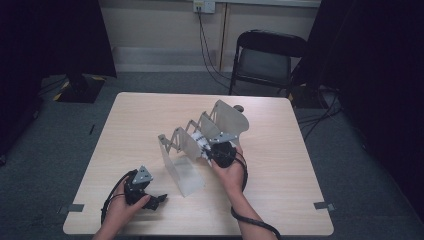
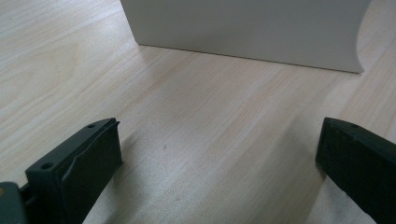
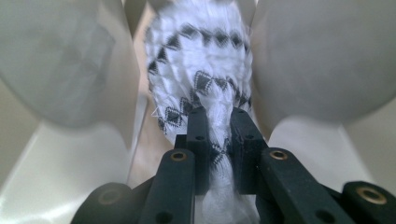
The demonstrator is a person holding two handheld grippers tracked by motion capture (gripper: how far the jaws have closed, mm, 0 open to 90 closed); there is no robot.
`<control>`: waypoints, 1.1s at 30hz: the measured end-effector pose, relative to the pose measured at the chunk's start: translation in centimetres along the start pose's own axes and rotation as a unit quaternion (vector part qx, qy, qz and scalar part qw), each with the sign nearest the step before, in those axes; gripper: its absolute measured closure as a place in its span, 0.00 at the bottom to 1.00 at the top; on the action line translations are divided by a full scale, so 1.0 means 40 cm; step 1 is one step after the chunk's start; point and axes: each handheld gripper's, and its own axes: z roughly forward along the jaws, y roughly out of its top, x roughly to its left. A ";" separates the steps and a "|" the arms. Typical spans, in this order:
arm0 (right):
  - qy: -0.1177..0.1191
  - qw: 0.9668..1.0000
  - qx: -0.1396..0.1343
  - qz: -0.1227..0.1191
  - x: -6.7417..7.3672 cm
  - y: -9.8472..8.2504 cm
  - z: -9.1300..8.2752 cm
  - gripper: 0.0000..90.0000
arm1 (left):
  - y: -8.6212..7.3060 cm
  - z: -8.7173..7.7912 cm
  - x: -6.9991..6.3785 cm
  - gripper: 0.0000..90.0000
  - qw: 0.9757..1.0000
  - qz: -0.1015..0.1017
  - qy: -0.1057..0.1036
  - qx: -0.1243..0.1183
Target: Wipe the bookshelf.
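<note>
Right tongs (image 3: 218, 122) pinch a white cloth with black triangles (image 3: 201, 74), which I am lowering between two panels of the accordion rack (image 1: 200, 137) mid-worktop (image 1: 140, 115). Left tongs (image 1: 159, 200) rest spread and empty near the rack's front panel, ready to steady it.

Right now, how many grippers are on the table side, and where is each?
2. The left gripper rests open near the table's front edge; the right gripper pinches a patterned white cloth between the translucent rack's dividers.
</note>
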 end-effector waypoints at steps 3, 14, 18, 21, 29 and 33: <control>0.008 1.000 0.017 0.002 0.003 -0.030 0.020 0.88 | 0.000 0.000 0.000 0.00 1.000 0.000 0.000 0.000; 0.030 1.000 -0.005 0.003 0.012 -0.011 -0.003 0.89 | 0.000 0.000 -0.001 0.00 1.000 -0.002 0.000 0.000; 0.040 0.998 -0.036 0.009 0.011 0.027 -0.040 0.89 | 0.000 0.000 0.000 0.00 1.000 0.000 0.000 0.000; 0.039 0.998 -0.053 0.007 0.011 0.055 -0.066 0.89 | 0.000 0.000 -0.001 0.00 1.000 -0.001 0.000 0.000; 0.040 0.995 -0.091 0.002 0.010 0.102 -0.127 0.89 | 0.000 0.000 0.000 0.00 1.000 0.000 0.000 0.000; 0.047 0.995 -0.092 -0.007 0.016 0.096 -0.136 0.89 | 0.000 0.000 -0.001 0.00 1.000 -0.002 0.000 0.000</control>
